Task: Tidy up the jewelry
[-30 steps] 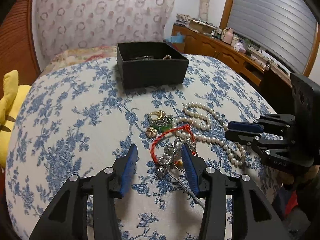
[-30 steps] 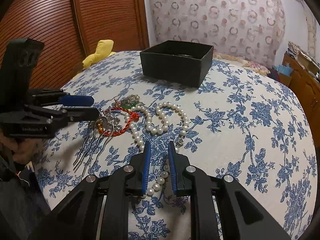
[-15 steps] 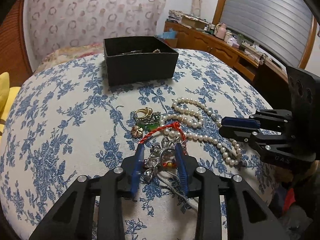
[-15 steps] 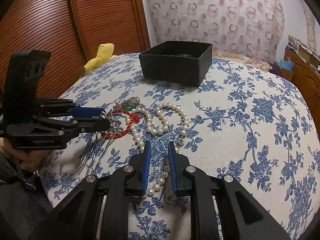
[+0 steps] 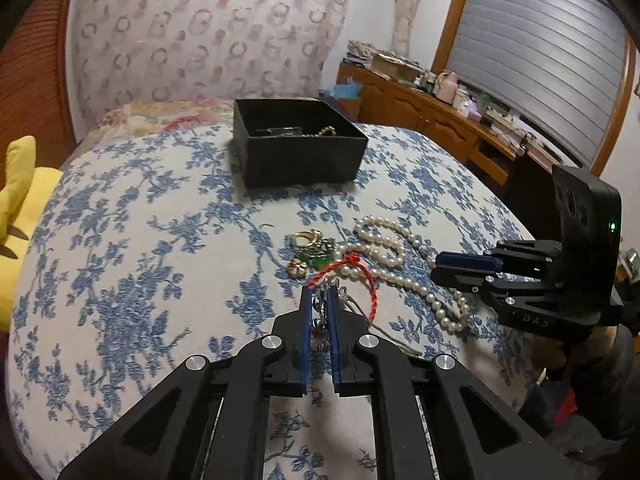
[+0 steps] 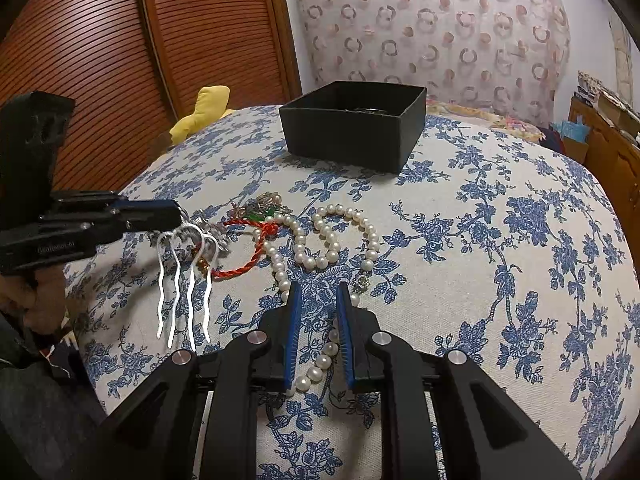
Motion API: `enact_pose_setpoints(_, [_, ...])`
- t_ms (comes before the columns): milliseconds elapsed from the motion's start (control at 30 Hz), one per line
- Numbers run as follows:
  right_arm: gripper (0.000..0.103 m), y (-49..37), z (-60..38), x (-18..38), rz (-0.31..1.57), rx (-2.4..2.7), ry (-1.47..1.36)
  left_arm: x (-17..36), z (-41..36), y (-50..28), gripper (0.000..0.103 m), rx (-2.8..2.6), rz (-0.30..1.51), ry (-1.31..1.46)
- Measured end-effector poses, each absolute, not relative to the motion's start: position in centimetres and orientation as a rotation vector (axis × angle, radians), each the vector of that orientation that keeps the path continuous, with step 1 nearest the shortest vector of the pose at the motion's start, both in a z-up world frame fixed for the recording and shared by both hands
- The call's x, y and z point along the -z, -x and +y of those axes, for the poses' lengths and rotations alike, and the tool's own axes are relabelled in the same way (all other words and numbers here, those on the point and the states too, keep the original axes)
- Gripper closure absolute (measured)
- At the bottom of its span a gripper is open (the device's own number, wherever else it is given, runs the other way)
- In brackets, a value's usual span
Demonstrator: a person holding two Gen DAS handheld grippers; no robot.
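The left hand-held gripper [image 5: 319,300] is closing on the silver hair comb's [image 6: 185,280] ornate top, prongs dangling, apparently to carry it to the black box [image 5: 298,152]. The right hand-held gripper [image 6: 318,300] hovers part-open over the pearl necklace [image 6: 320,240] on the bed [image 6: 500,260].

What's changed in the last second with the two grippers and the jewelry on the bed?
The left gripper is closing its jaws on the silver hair comb, whose prongs now hang lifted off the bedspread. The right gripper, pearl necklace, red cord bracelet and black box stayed put.
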State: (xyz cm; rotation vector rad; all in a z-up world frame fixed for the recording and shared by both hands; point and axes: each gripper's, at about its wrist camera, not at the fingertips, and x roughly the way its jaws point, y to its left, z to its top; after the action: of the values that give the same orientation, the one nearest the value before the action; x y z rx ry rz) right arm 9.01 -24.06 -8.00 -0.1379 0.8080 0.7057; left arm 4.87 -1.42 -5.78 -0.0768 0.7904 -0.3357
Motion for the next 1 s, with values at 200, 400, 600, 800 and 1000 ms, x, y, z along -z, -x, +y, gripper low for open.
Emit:
enact_pose_setpoints(200, [0.084,-8.9,-23.9,7.9,0.803,-0.697,0.162,4.7,-0.5,-4.2,0.097,0.317,0.746,0.108])
enact_pose_setpoints(400, [0.084,-8.7,-22.7,7.7,0.798,-0.703,0.205,3.5,0.1,-3.7,0.097,0.28,0.697,0.105])
enact_pose_setpoints(600, [0.084,-9.1,-21.2,7.9,0.82,-0.713,0.245,2.7,0.7,-3.5,0.097,0.243,0.666,0.098])
enact_pose_setpoints(800, [0.082,-9.0,-19.9,8.4,0.834,-0.712,0.31,2.4,1.5,-3.6,0.097,0.224,0.656,0.113])
enact_pose_setpoints(1000, [0.095,-8.7,-19.9,8.3,0.826,-0.716,0.36,2.1,2.0,-3.7,0.096,0.207,0.645,0.116])
